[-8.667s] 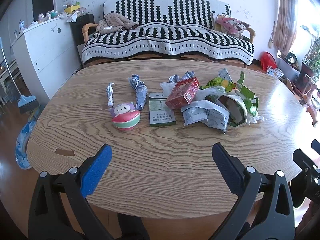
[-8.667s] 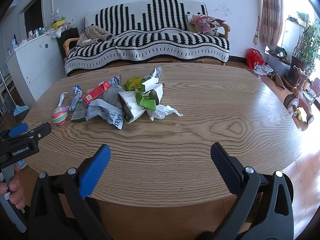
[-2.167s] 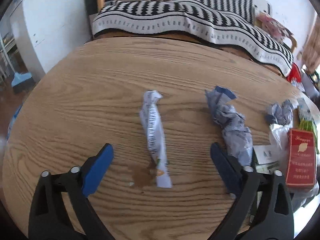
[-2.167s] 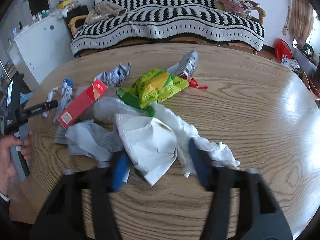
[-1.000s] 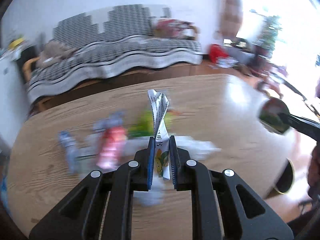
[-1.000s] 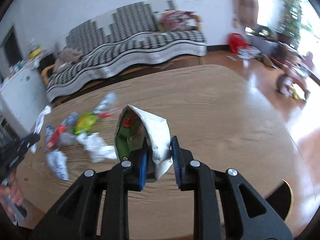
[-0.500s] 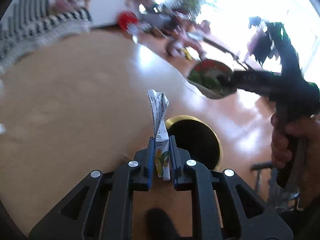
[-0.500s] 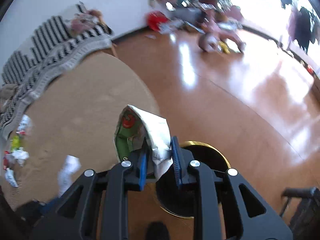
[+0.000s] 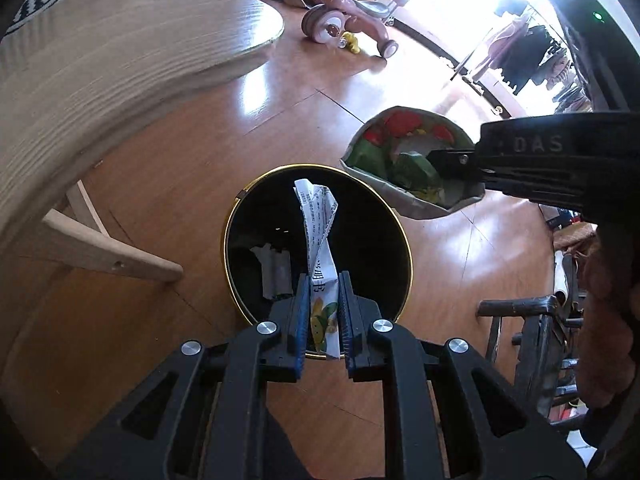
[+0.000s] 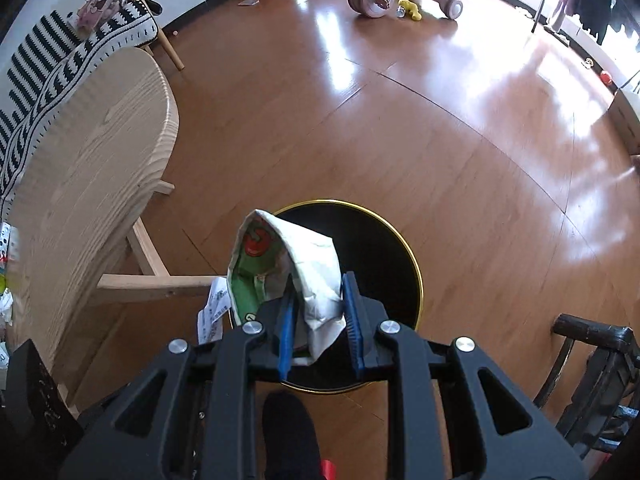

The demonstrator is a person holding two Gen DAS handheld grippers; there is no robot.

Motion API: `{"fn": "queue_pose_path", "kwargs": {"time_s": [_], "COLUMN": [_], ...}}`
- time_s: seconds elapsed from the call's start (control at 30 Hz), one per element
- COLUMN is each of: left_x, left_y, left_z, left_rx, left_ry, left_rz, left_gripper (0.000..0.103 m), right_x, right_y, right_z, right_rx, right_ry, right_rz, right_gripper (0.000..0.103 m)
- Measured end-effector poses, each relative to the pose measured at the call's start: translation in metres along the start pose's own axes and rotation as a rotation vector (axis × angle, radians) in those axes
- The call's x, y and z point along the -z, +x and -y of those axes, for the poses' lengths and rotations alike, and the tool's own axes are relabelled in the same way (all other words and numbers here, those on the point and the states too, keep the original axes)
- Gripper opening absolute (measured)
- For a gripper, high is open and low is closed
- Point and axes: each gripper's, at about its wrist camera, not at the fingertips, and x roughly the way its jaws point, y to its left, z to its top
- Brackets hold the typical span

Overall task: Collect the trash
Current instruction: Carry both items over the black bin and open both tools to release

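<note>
A round black bin with a gold rim (image 9: 402,236) (image 10: 418,280) stands on the wooden floor, some dark scraps inside it. My left gripper (image 9: 323,300) is shut on a twisted white printed wrapper (image 9: 318,232) that hangs over the bin's mouth. My right gripper (image 10: 318,300) is shut on a crumpled white-and-green snack bag (image 10: 308,260), also above the bin. In the left wrist view that bag (image 9: 408,164) hovers past the bin's far right rim, gripped by the right gripper (image 9: 436,160). The white wrapper (image 10: 212,312) peeks out left of the bag in the right wrist view.
The oval wooden table (image 9: 100,52) (image 10: 92,152) and its leg brace (image 9: 104,256) stand left of the bin. A pink tricycle (image 9: 352,16) sits farther across the floor. A dark chair (image 10: 592,364) is at the right. A hand (image 9: 608,328) grips the right tool.
Both grippers swung away from the table and tipped downward, each still shut on its trash. The bin has come from the view's edge to right under the wrapper and the bag.
</note>
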Motion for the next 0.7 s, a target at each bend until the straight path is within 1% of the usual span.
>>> {"fn": "queue_pose_path", "kwargs": {"time_s": [0.1,0.23,0.27,0.3,0.33,0.37,0.4,0.47,0.57,0.63,0.67,0.7], "left_x": [0.005,0.004,0.003,0.002,0.002,0.001,0.000,0.000,0.000,0.001,0.002,0.004], "left_y": [-0.002,-0.003,-0.004,-0.003,-0.003,-0.004,-0.006,-0.011,-0.018,-0.029,-0.041,-0.050], "left_z": [0.002,0.003,0.004,0.003,0.002,0.002,0.001,0.000,-0.002,-0.004,-0.007,-0.011], "left_rx": [0.001,0.003,0.001,-0.005,-0.006,-0.002,0.001,0.002,0.010,0.001,-0.008,-0.015], "left_ry": [0.001,-0.006,-0.010,-0.018,-0.023,-0.026,-0.032,-0.041,-0.044,-0.034,-0.025,-0.018], "left_rz": [0.000,0.007,0.009,0.011,0.011,0.016,0.028,0.052,0.051,0.063,0.077,0.087], "left_gripper": [0.014,0.014,0.014,0.020,0.035,0.046,0.061,0.064,0.067,0.073,0.075,0.081], "right_x": [0.002,-0.003,-0.003,-0.004,-0.004,-0.005,-0.005,-0.005,-0.006,-0.008,-0.008,-0.009], "right_y": [-0.002,-0.002,-0.003,-0.003,-0.004,-0.007,-0.011,-0.016,-0.021,-0.027,-0.033,-0.040], "right_z": [0.004,0.008,0.008,0.009,0.008,0.007,0.005,0.003,-0.003,-0.008,-0.015,-0.023], "right_rx": [-0.005,-0.008,-0.008,-0.004,0.001,0.007,0.013,0.017,0.019,0.014,0.002,-0.014], "right_ry": [0.006,0.008,0.012,0.015,0.015,0.014,0.010,0.009,0.008,0.008,0.006,0.001], "right_rz": [0.001,-0.003,-0.001,0.000,0.004,0.020,0.038,0.054,0.072,0.096,0.115,0.137], "right_gripper": [0.022,0.022,0.025,0.030,0.052,0.070,0.071,0.071,0.071,0.071,0.071,0.072]}}
